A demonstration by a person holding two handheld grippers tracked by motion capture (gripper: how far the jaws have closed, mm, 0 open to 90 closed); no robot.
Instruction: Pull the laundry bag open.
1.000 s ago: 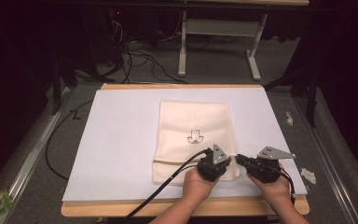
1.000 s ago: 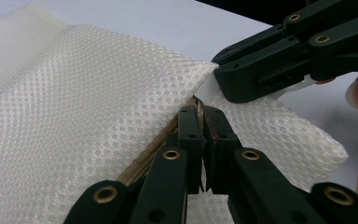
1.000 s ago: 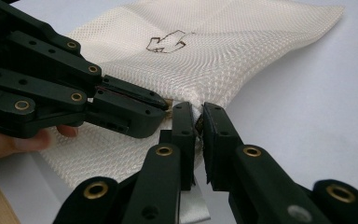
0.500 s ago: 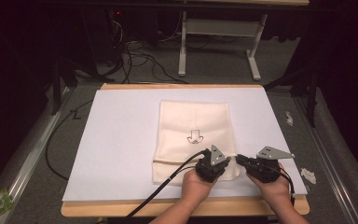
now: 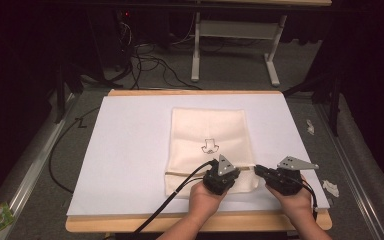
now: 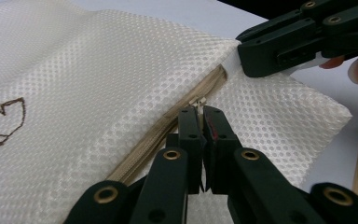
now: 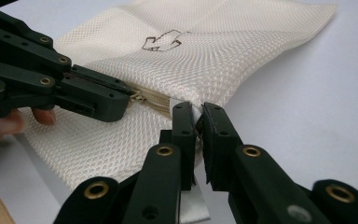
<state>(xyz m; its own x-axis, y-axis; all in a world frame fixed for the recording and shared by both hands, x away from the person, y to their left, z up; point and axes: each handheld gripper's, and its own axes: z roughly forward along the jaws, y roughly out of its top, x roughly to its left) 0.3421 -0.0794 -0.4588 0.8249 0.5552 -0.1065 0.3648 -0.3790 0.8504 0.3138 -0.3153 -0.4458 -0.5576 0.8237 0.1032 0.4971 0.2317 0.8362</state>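
Observation:
A cream mesh bag (image 5: pixel 210 132) with a small dark drawing lies flat on the white sheet (image 5: pixel 130 150). A tan zipper (image 6: pixel 168 133) runs across the bag near its front end. In the left gripper view my left gripper (image 6: pixel 201 112) is shut on the zipper pull (image 6: pixel 199 101). My right gripper (image 7: pixel 198 112) is shut on the bag's side edge at the zipper's end, and it appears in the left gripper view (image 6: pixel 243 47) at the upper right. In the high view the left gripper (image 5: pixel 228 171) and the right gripper (image 5: pixel 256 169) sit close together over the bag's front right corner.
The sheet covers a wooden table (image 5: pixel 190 222) whose front edge lies just under the hands. Scraps of white tape (image 5: pixel 331 188) lie off the table's right side. A black cable (image 5: pixel 175 192) trails from the left gripper to the front left.

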